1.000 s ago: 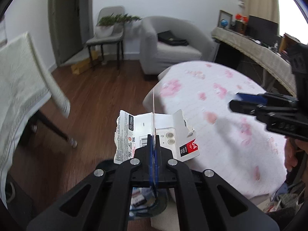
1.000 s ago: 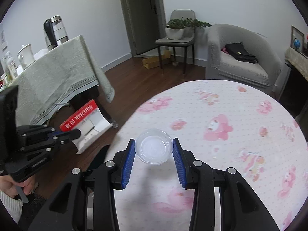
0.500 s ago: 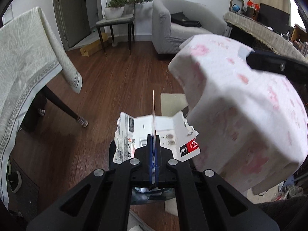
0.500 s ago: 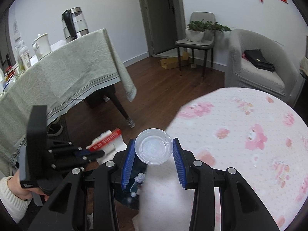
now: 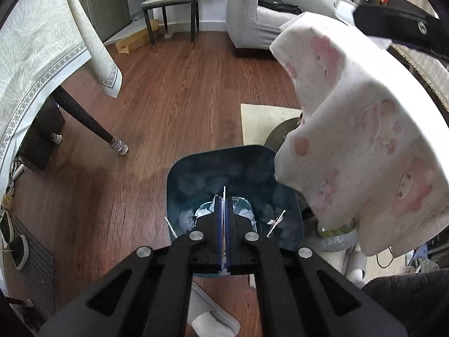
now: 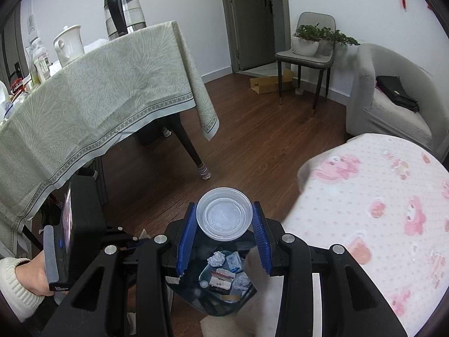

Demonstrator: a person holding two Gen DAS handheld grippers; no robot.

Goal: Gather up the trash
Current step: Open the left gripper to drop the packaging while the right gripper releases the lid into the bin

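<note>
Below my left tongs [image 5: 224,219], pinching a thin white card edge [image 5: 224,196], sits the dark blue plastic bin [image 5: 179,179]; pink-patterned tablecloth [image 5: 364,129] overhangs it. My right tongs [image 6: 223,234] clamp a clear plastic lid [image 6: 223,214].

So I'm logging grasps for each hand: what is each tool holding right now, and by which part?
The right tool grips a clear plastic cup by opposite sides of its wall. The left tool pinches a thin white card along its edge.
</note>
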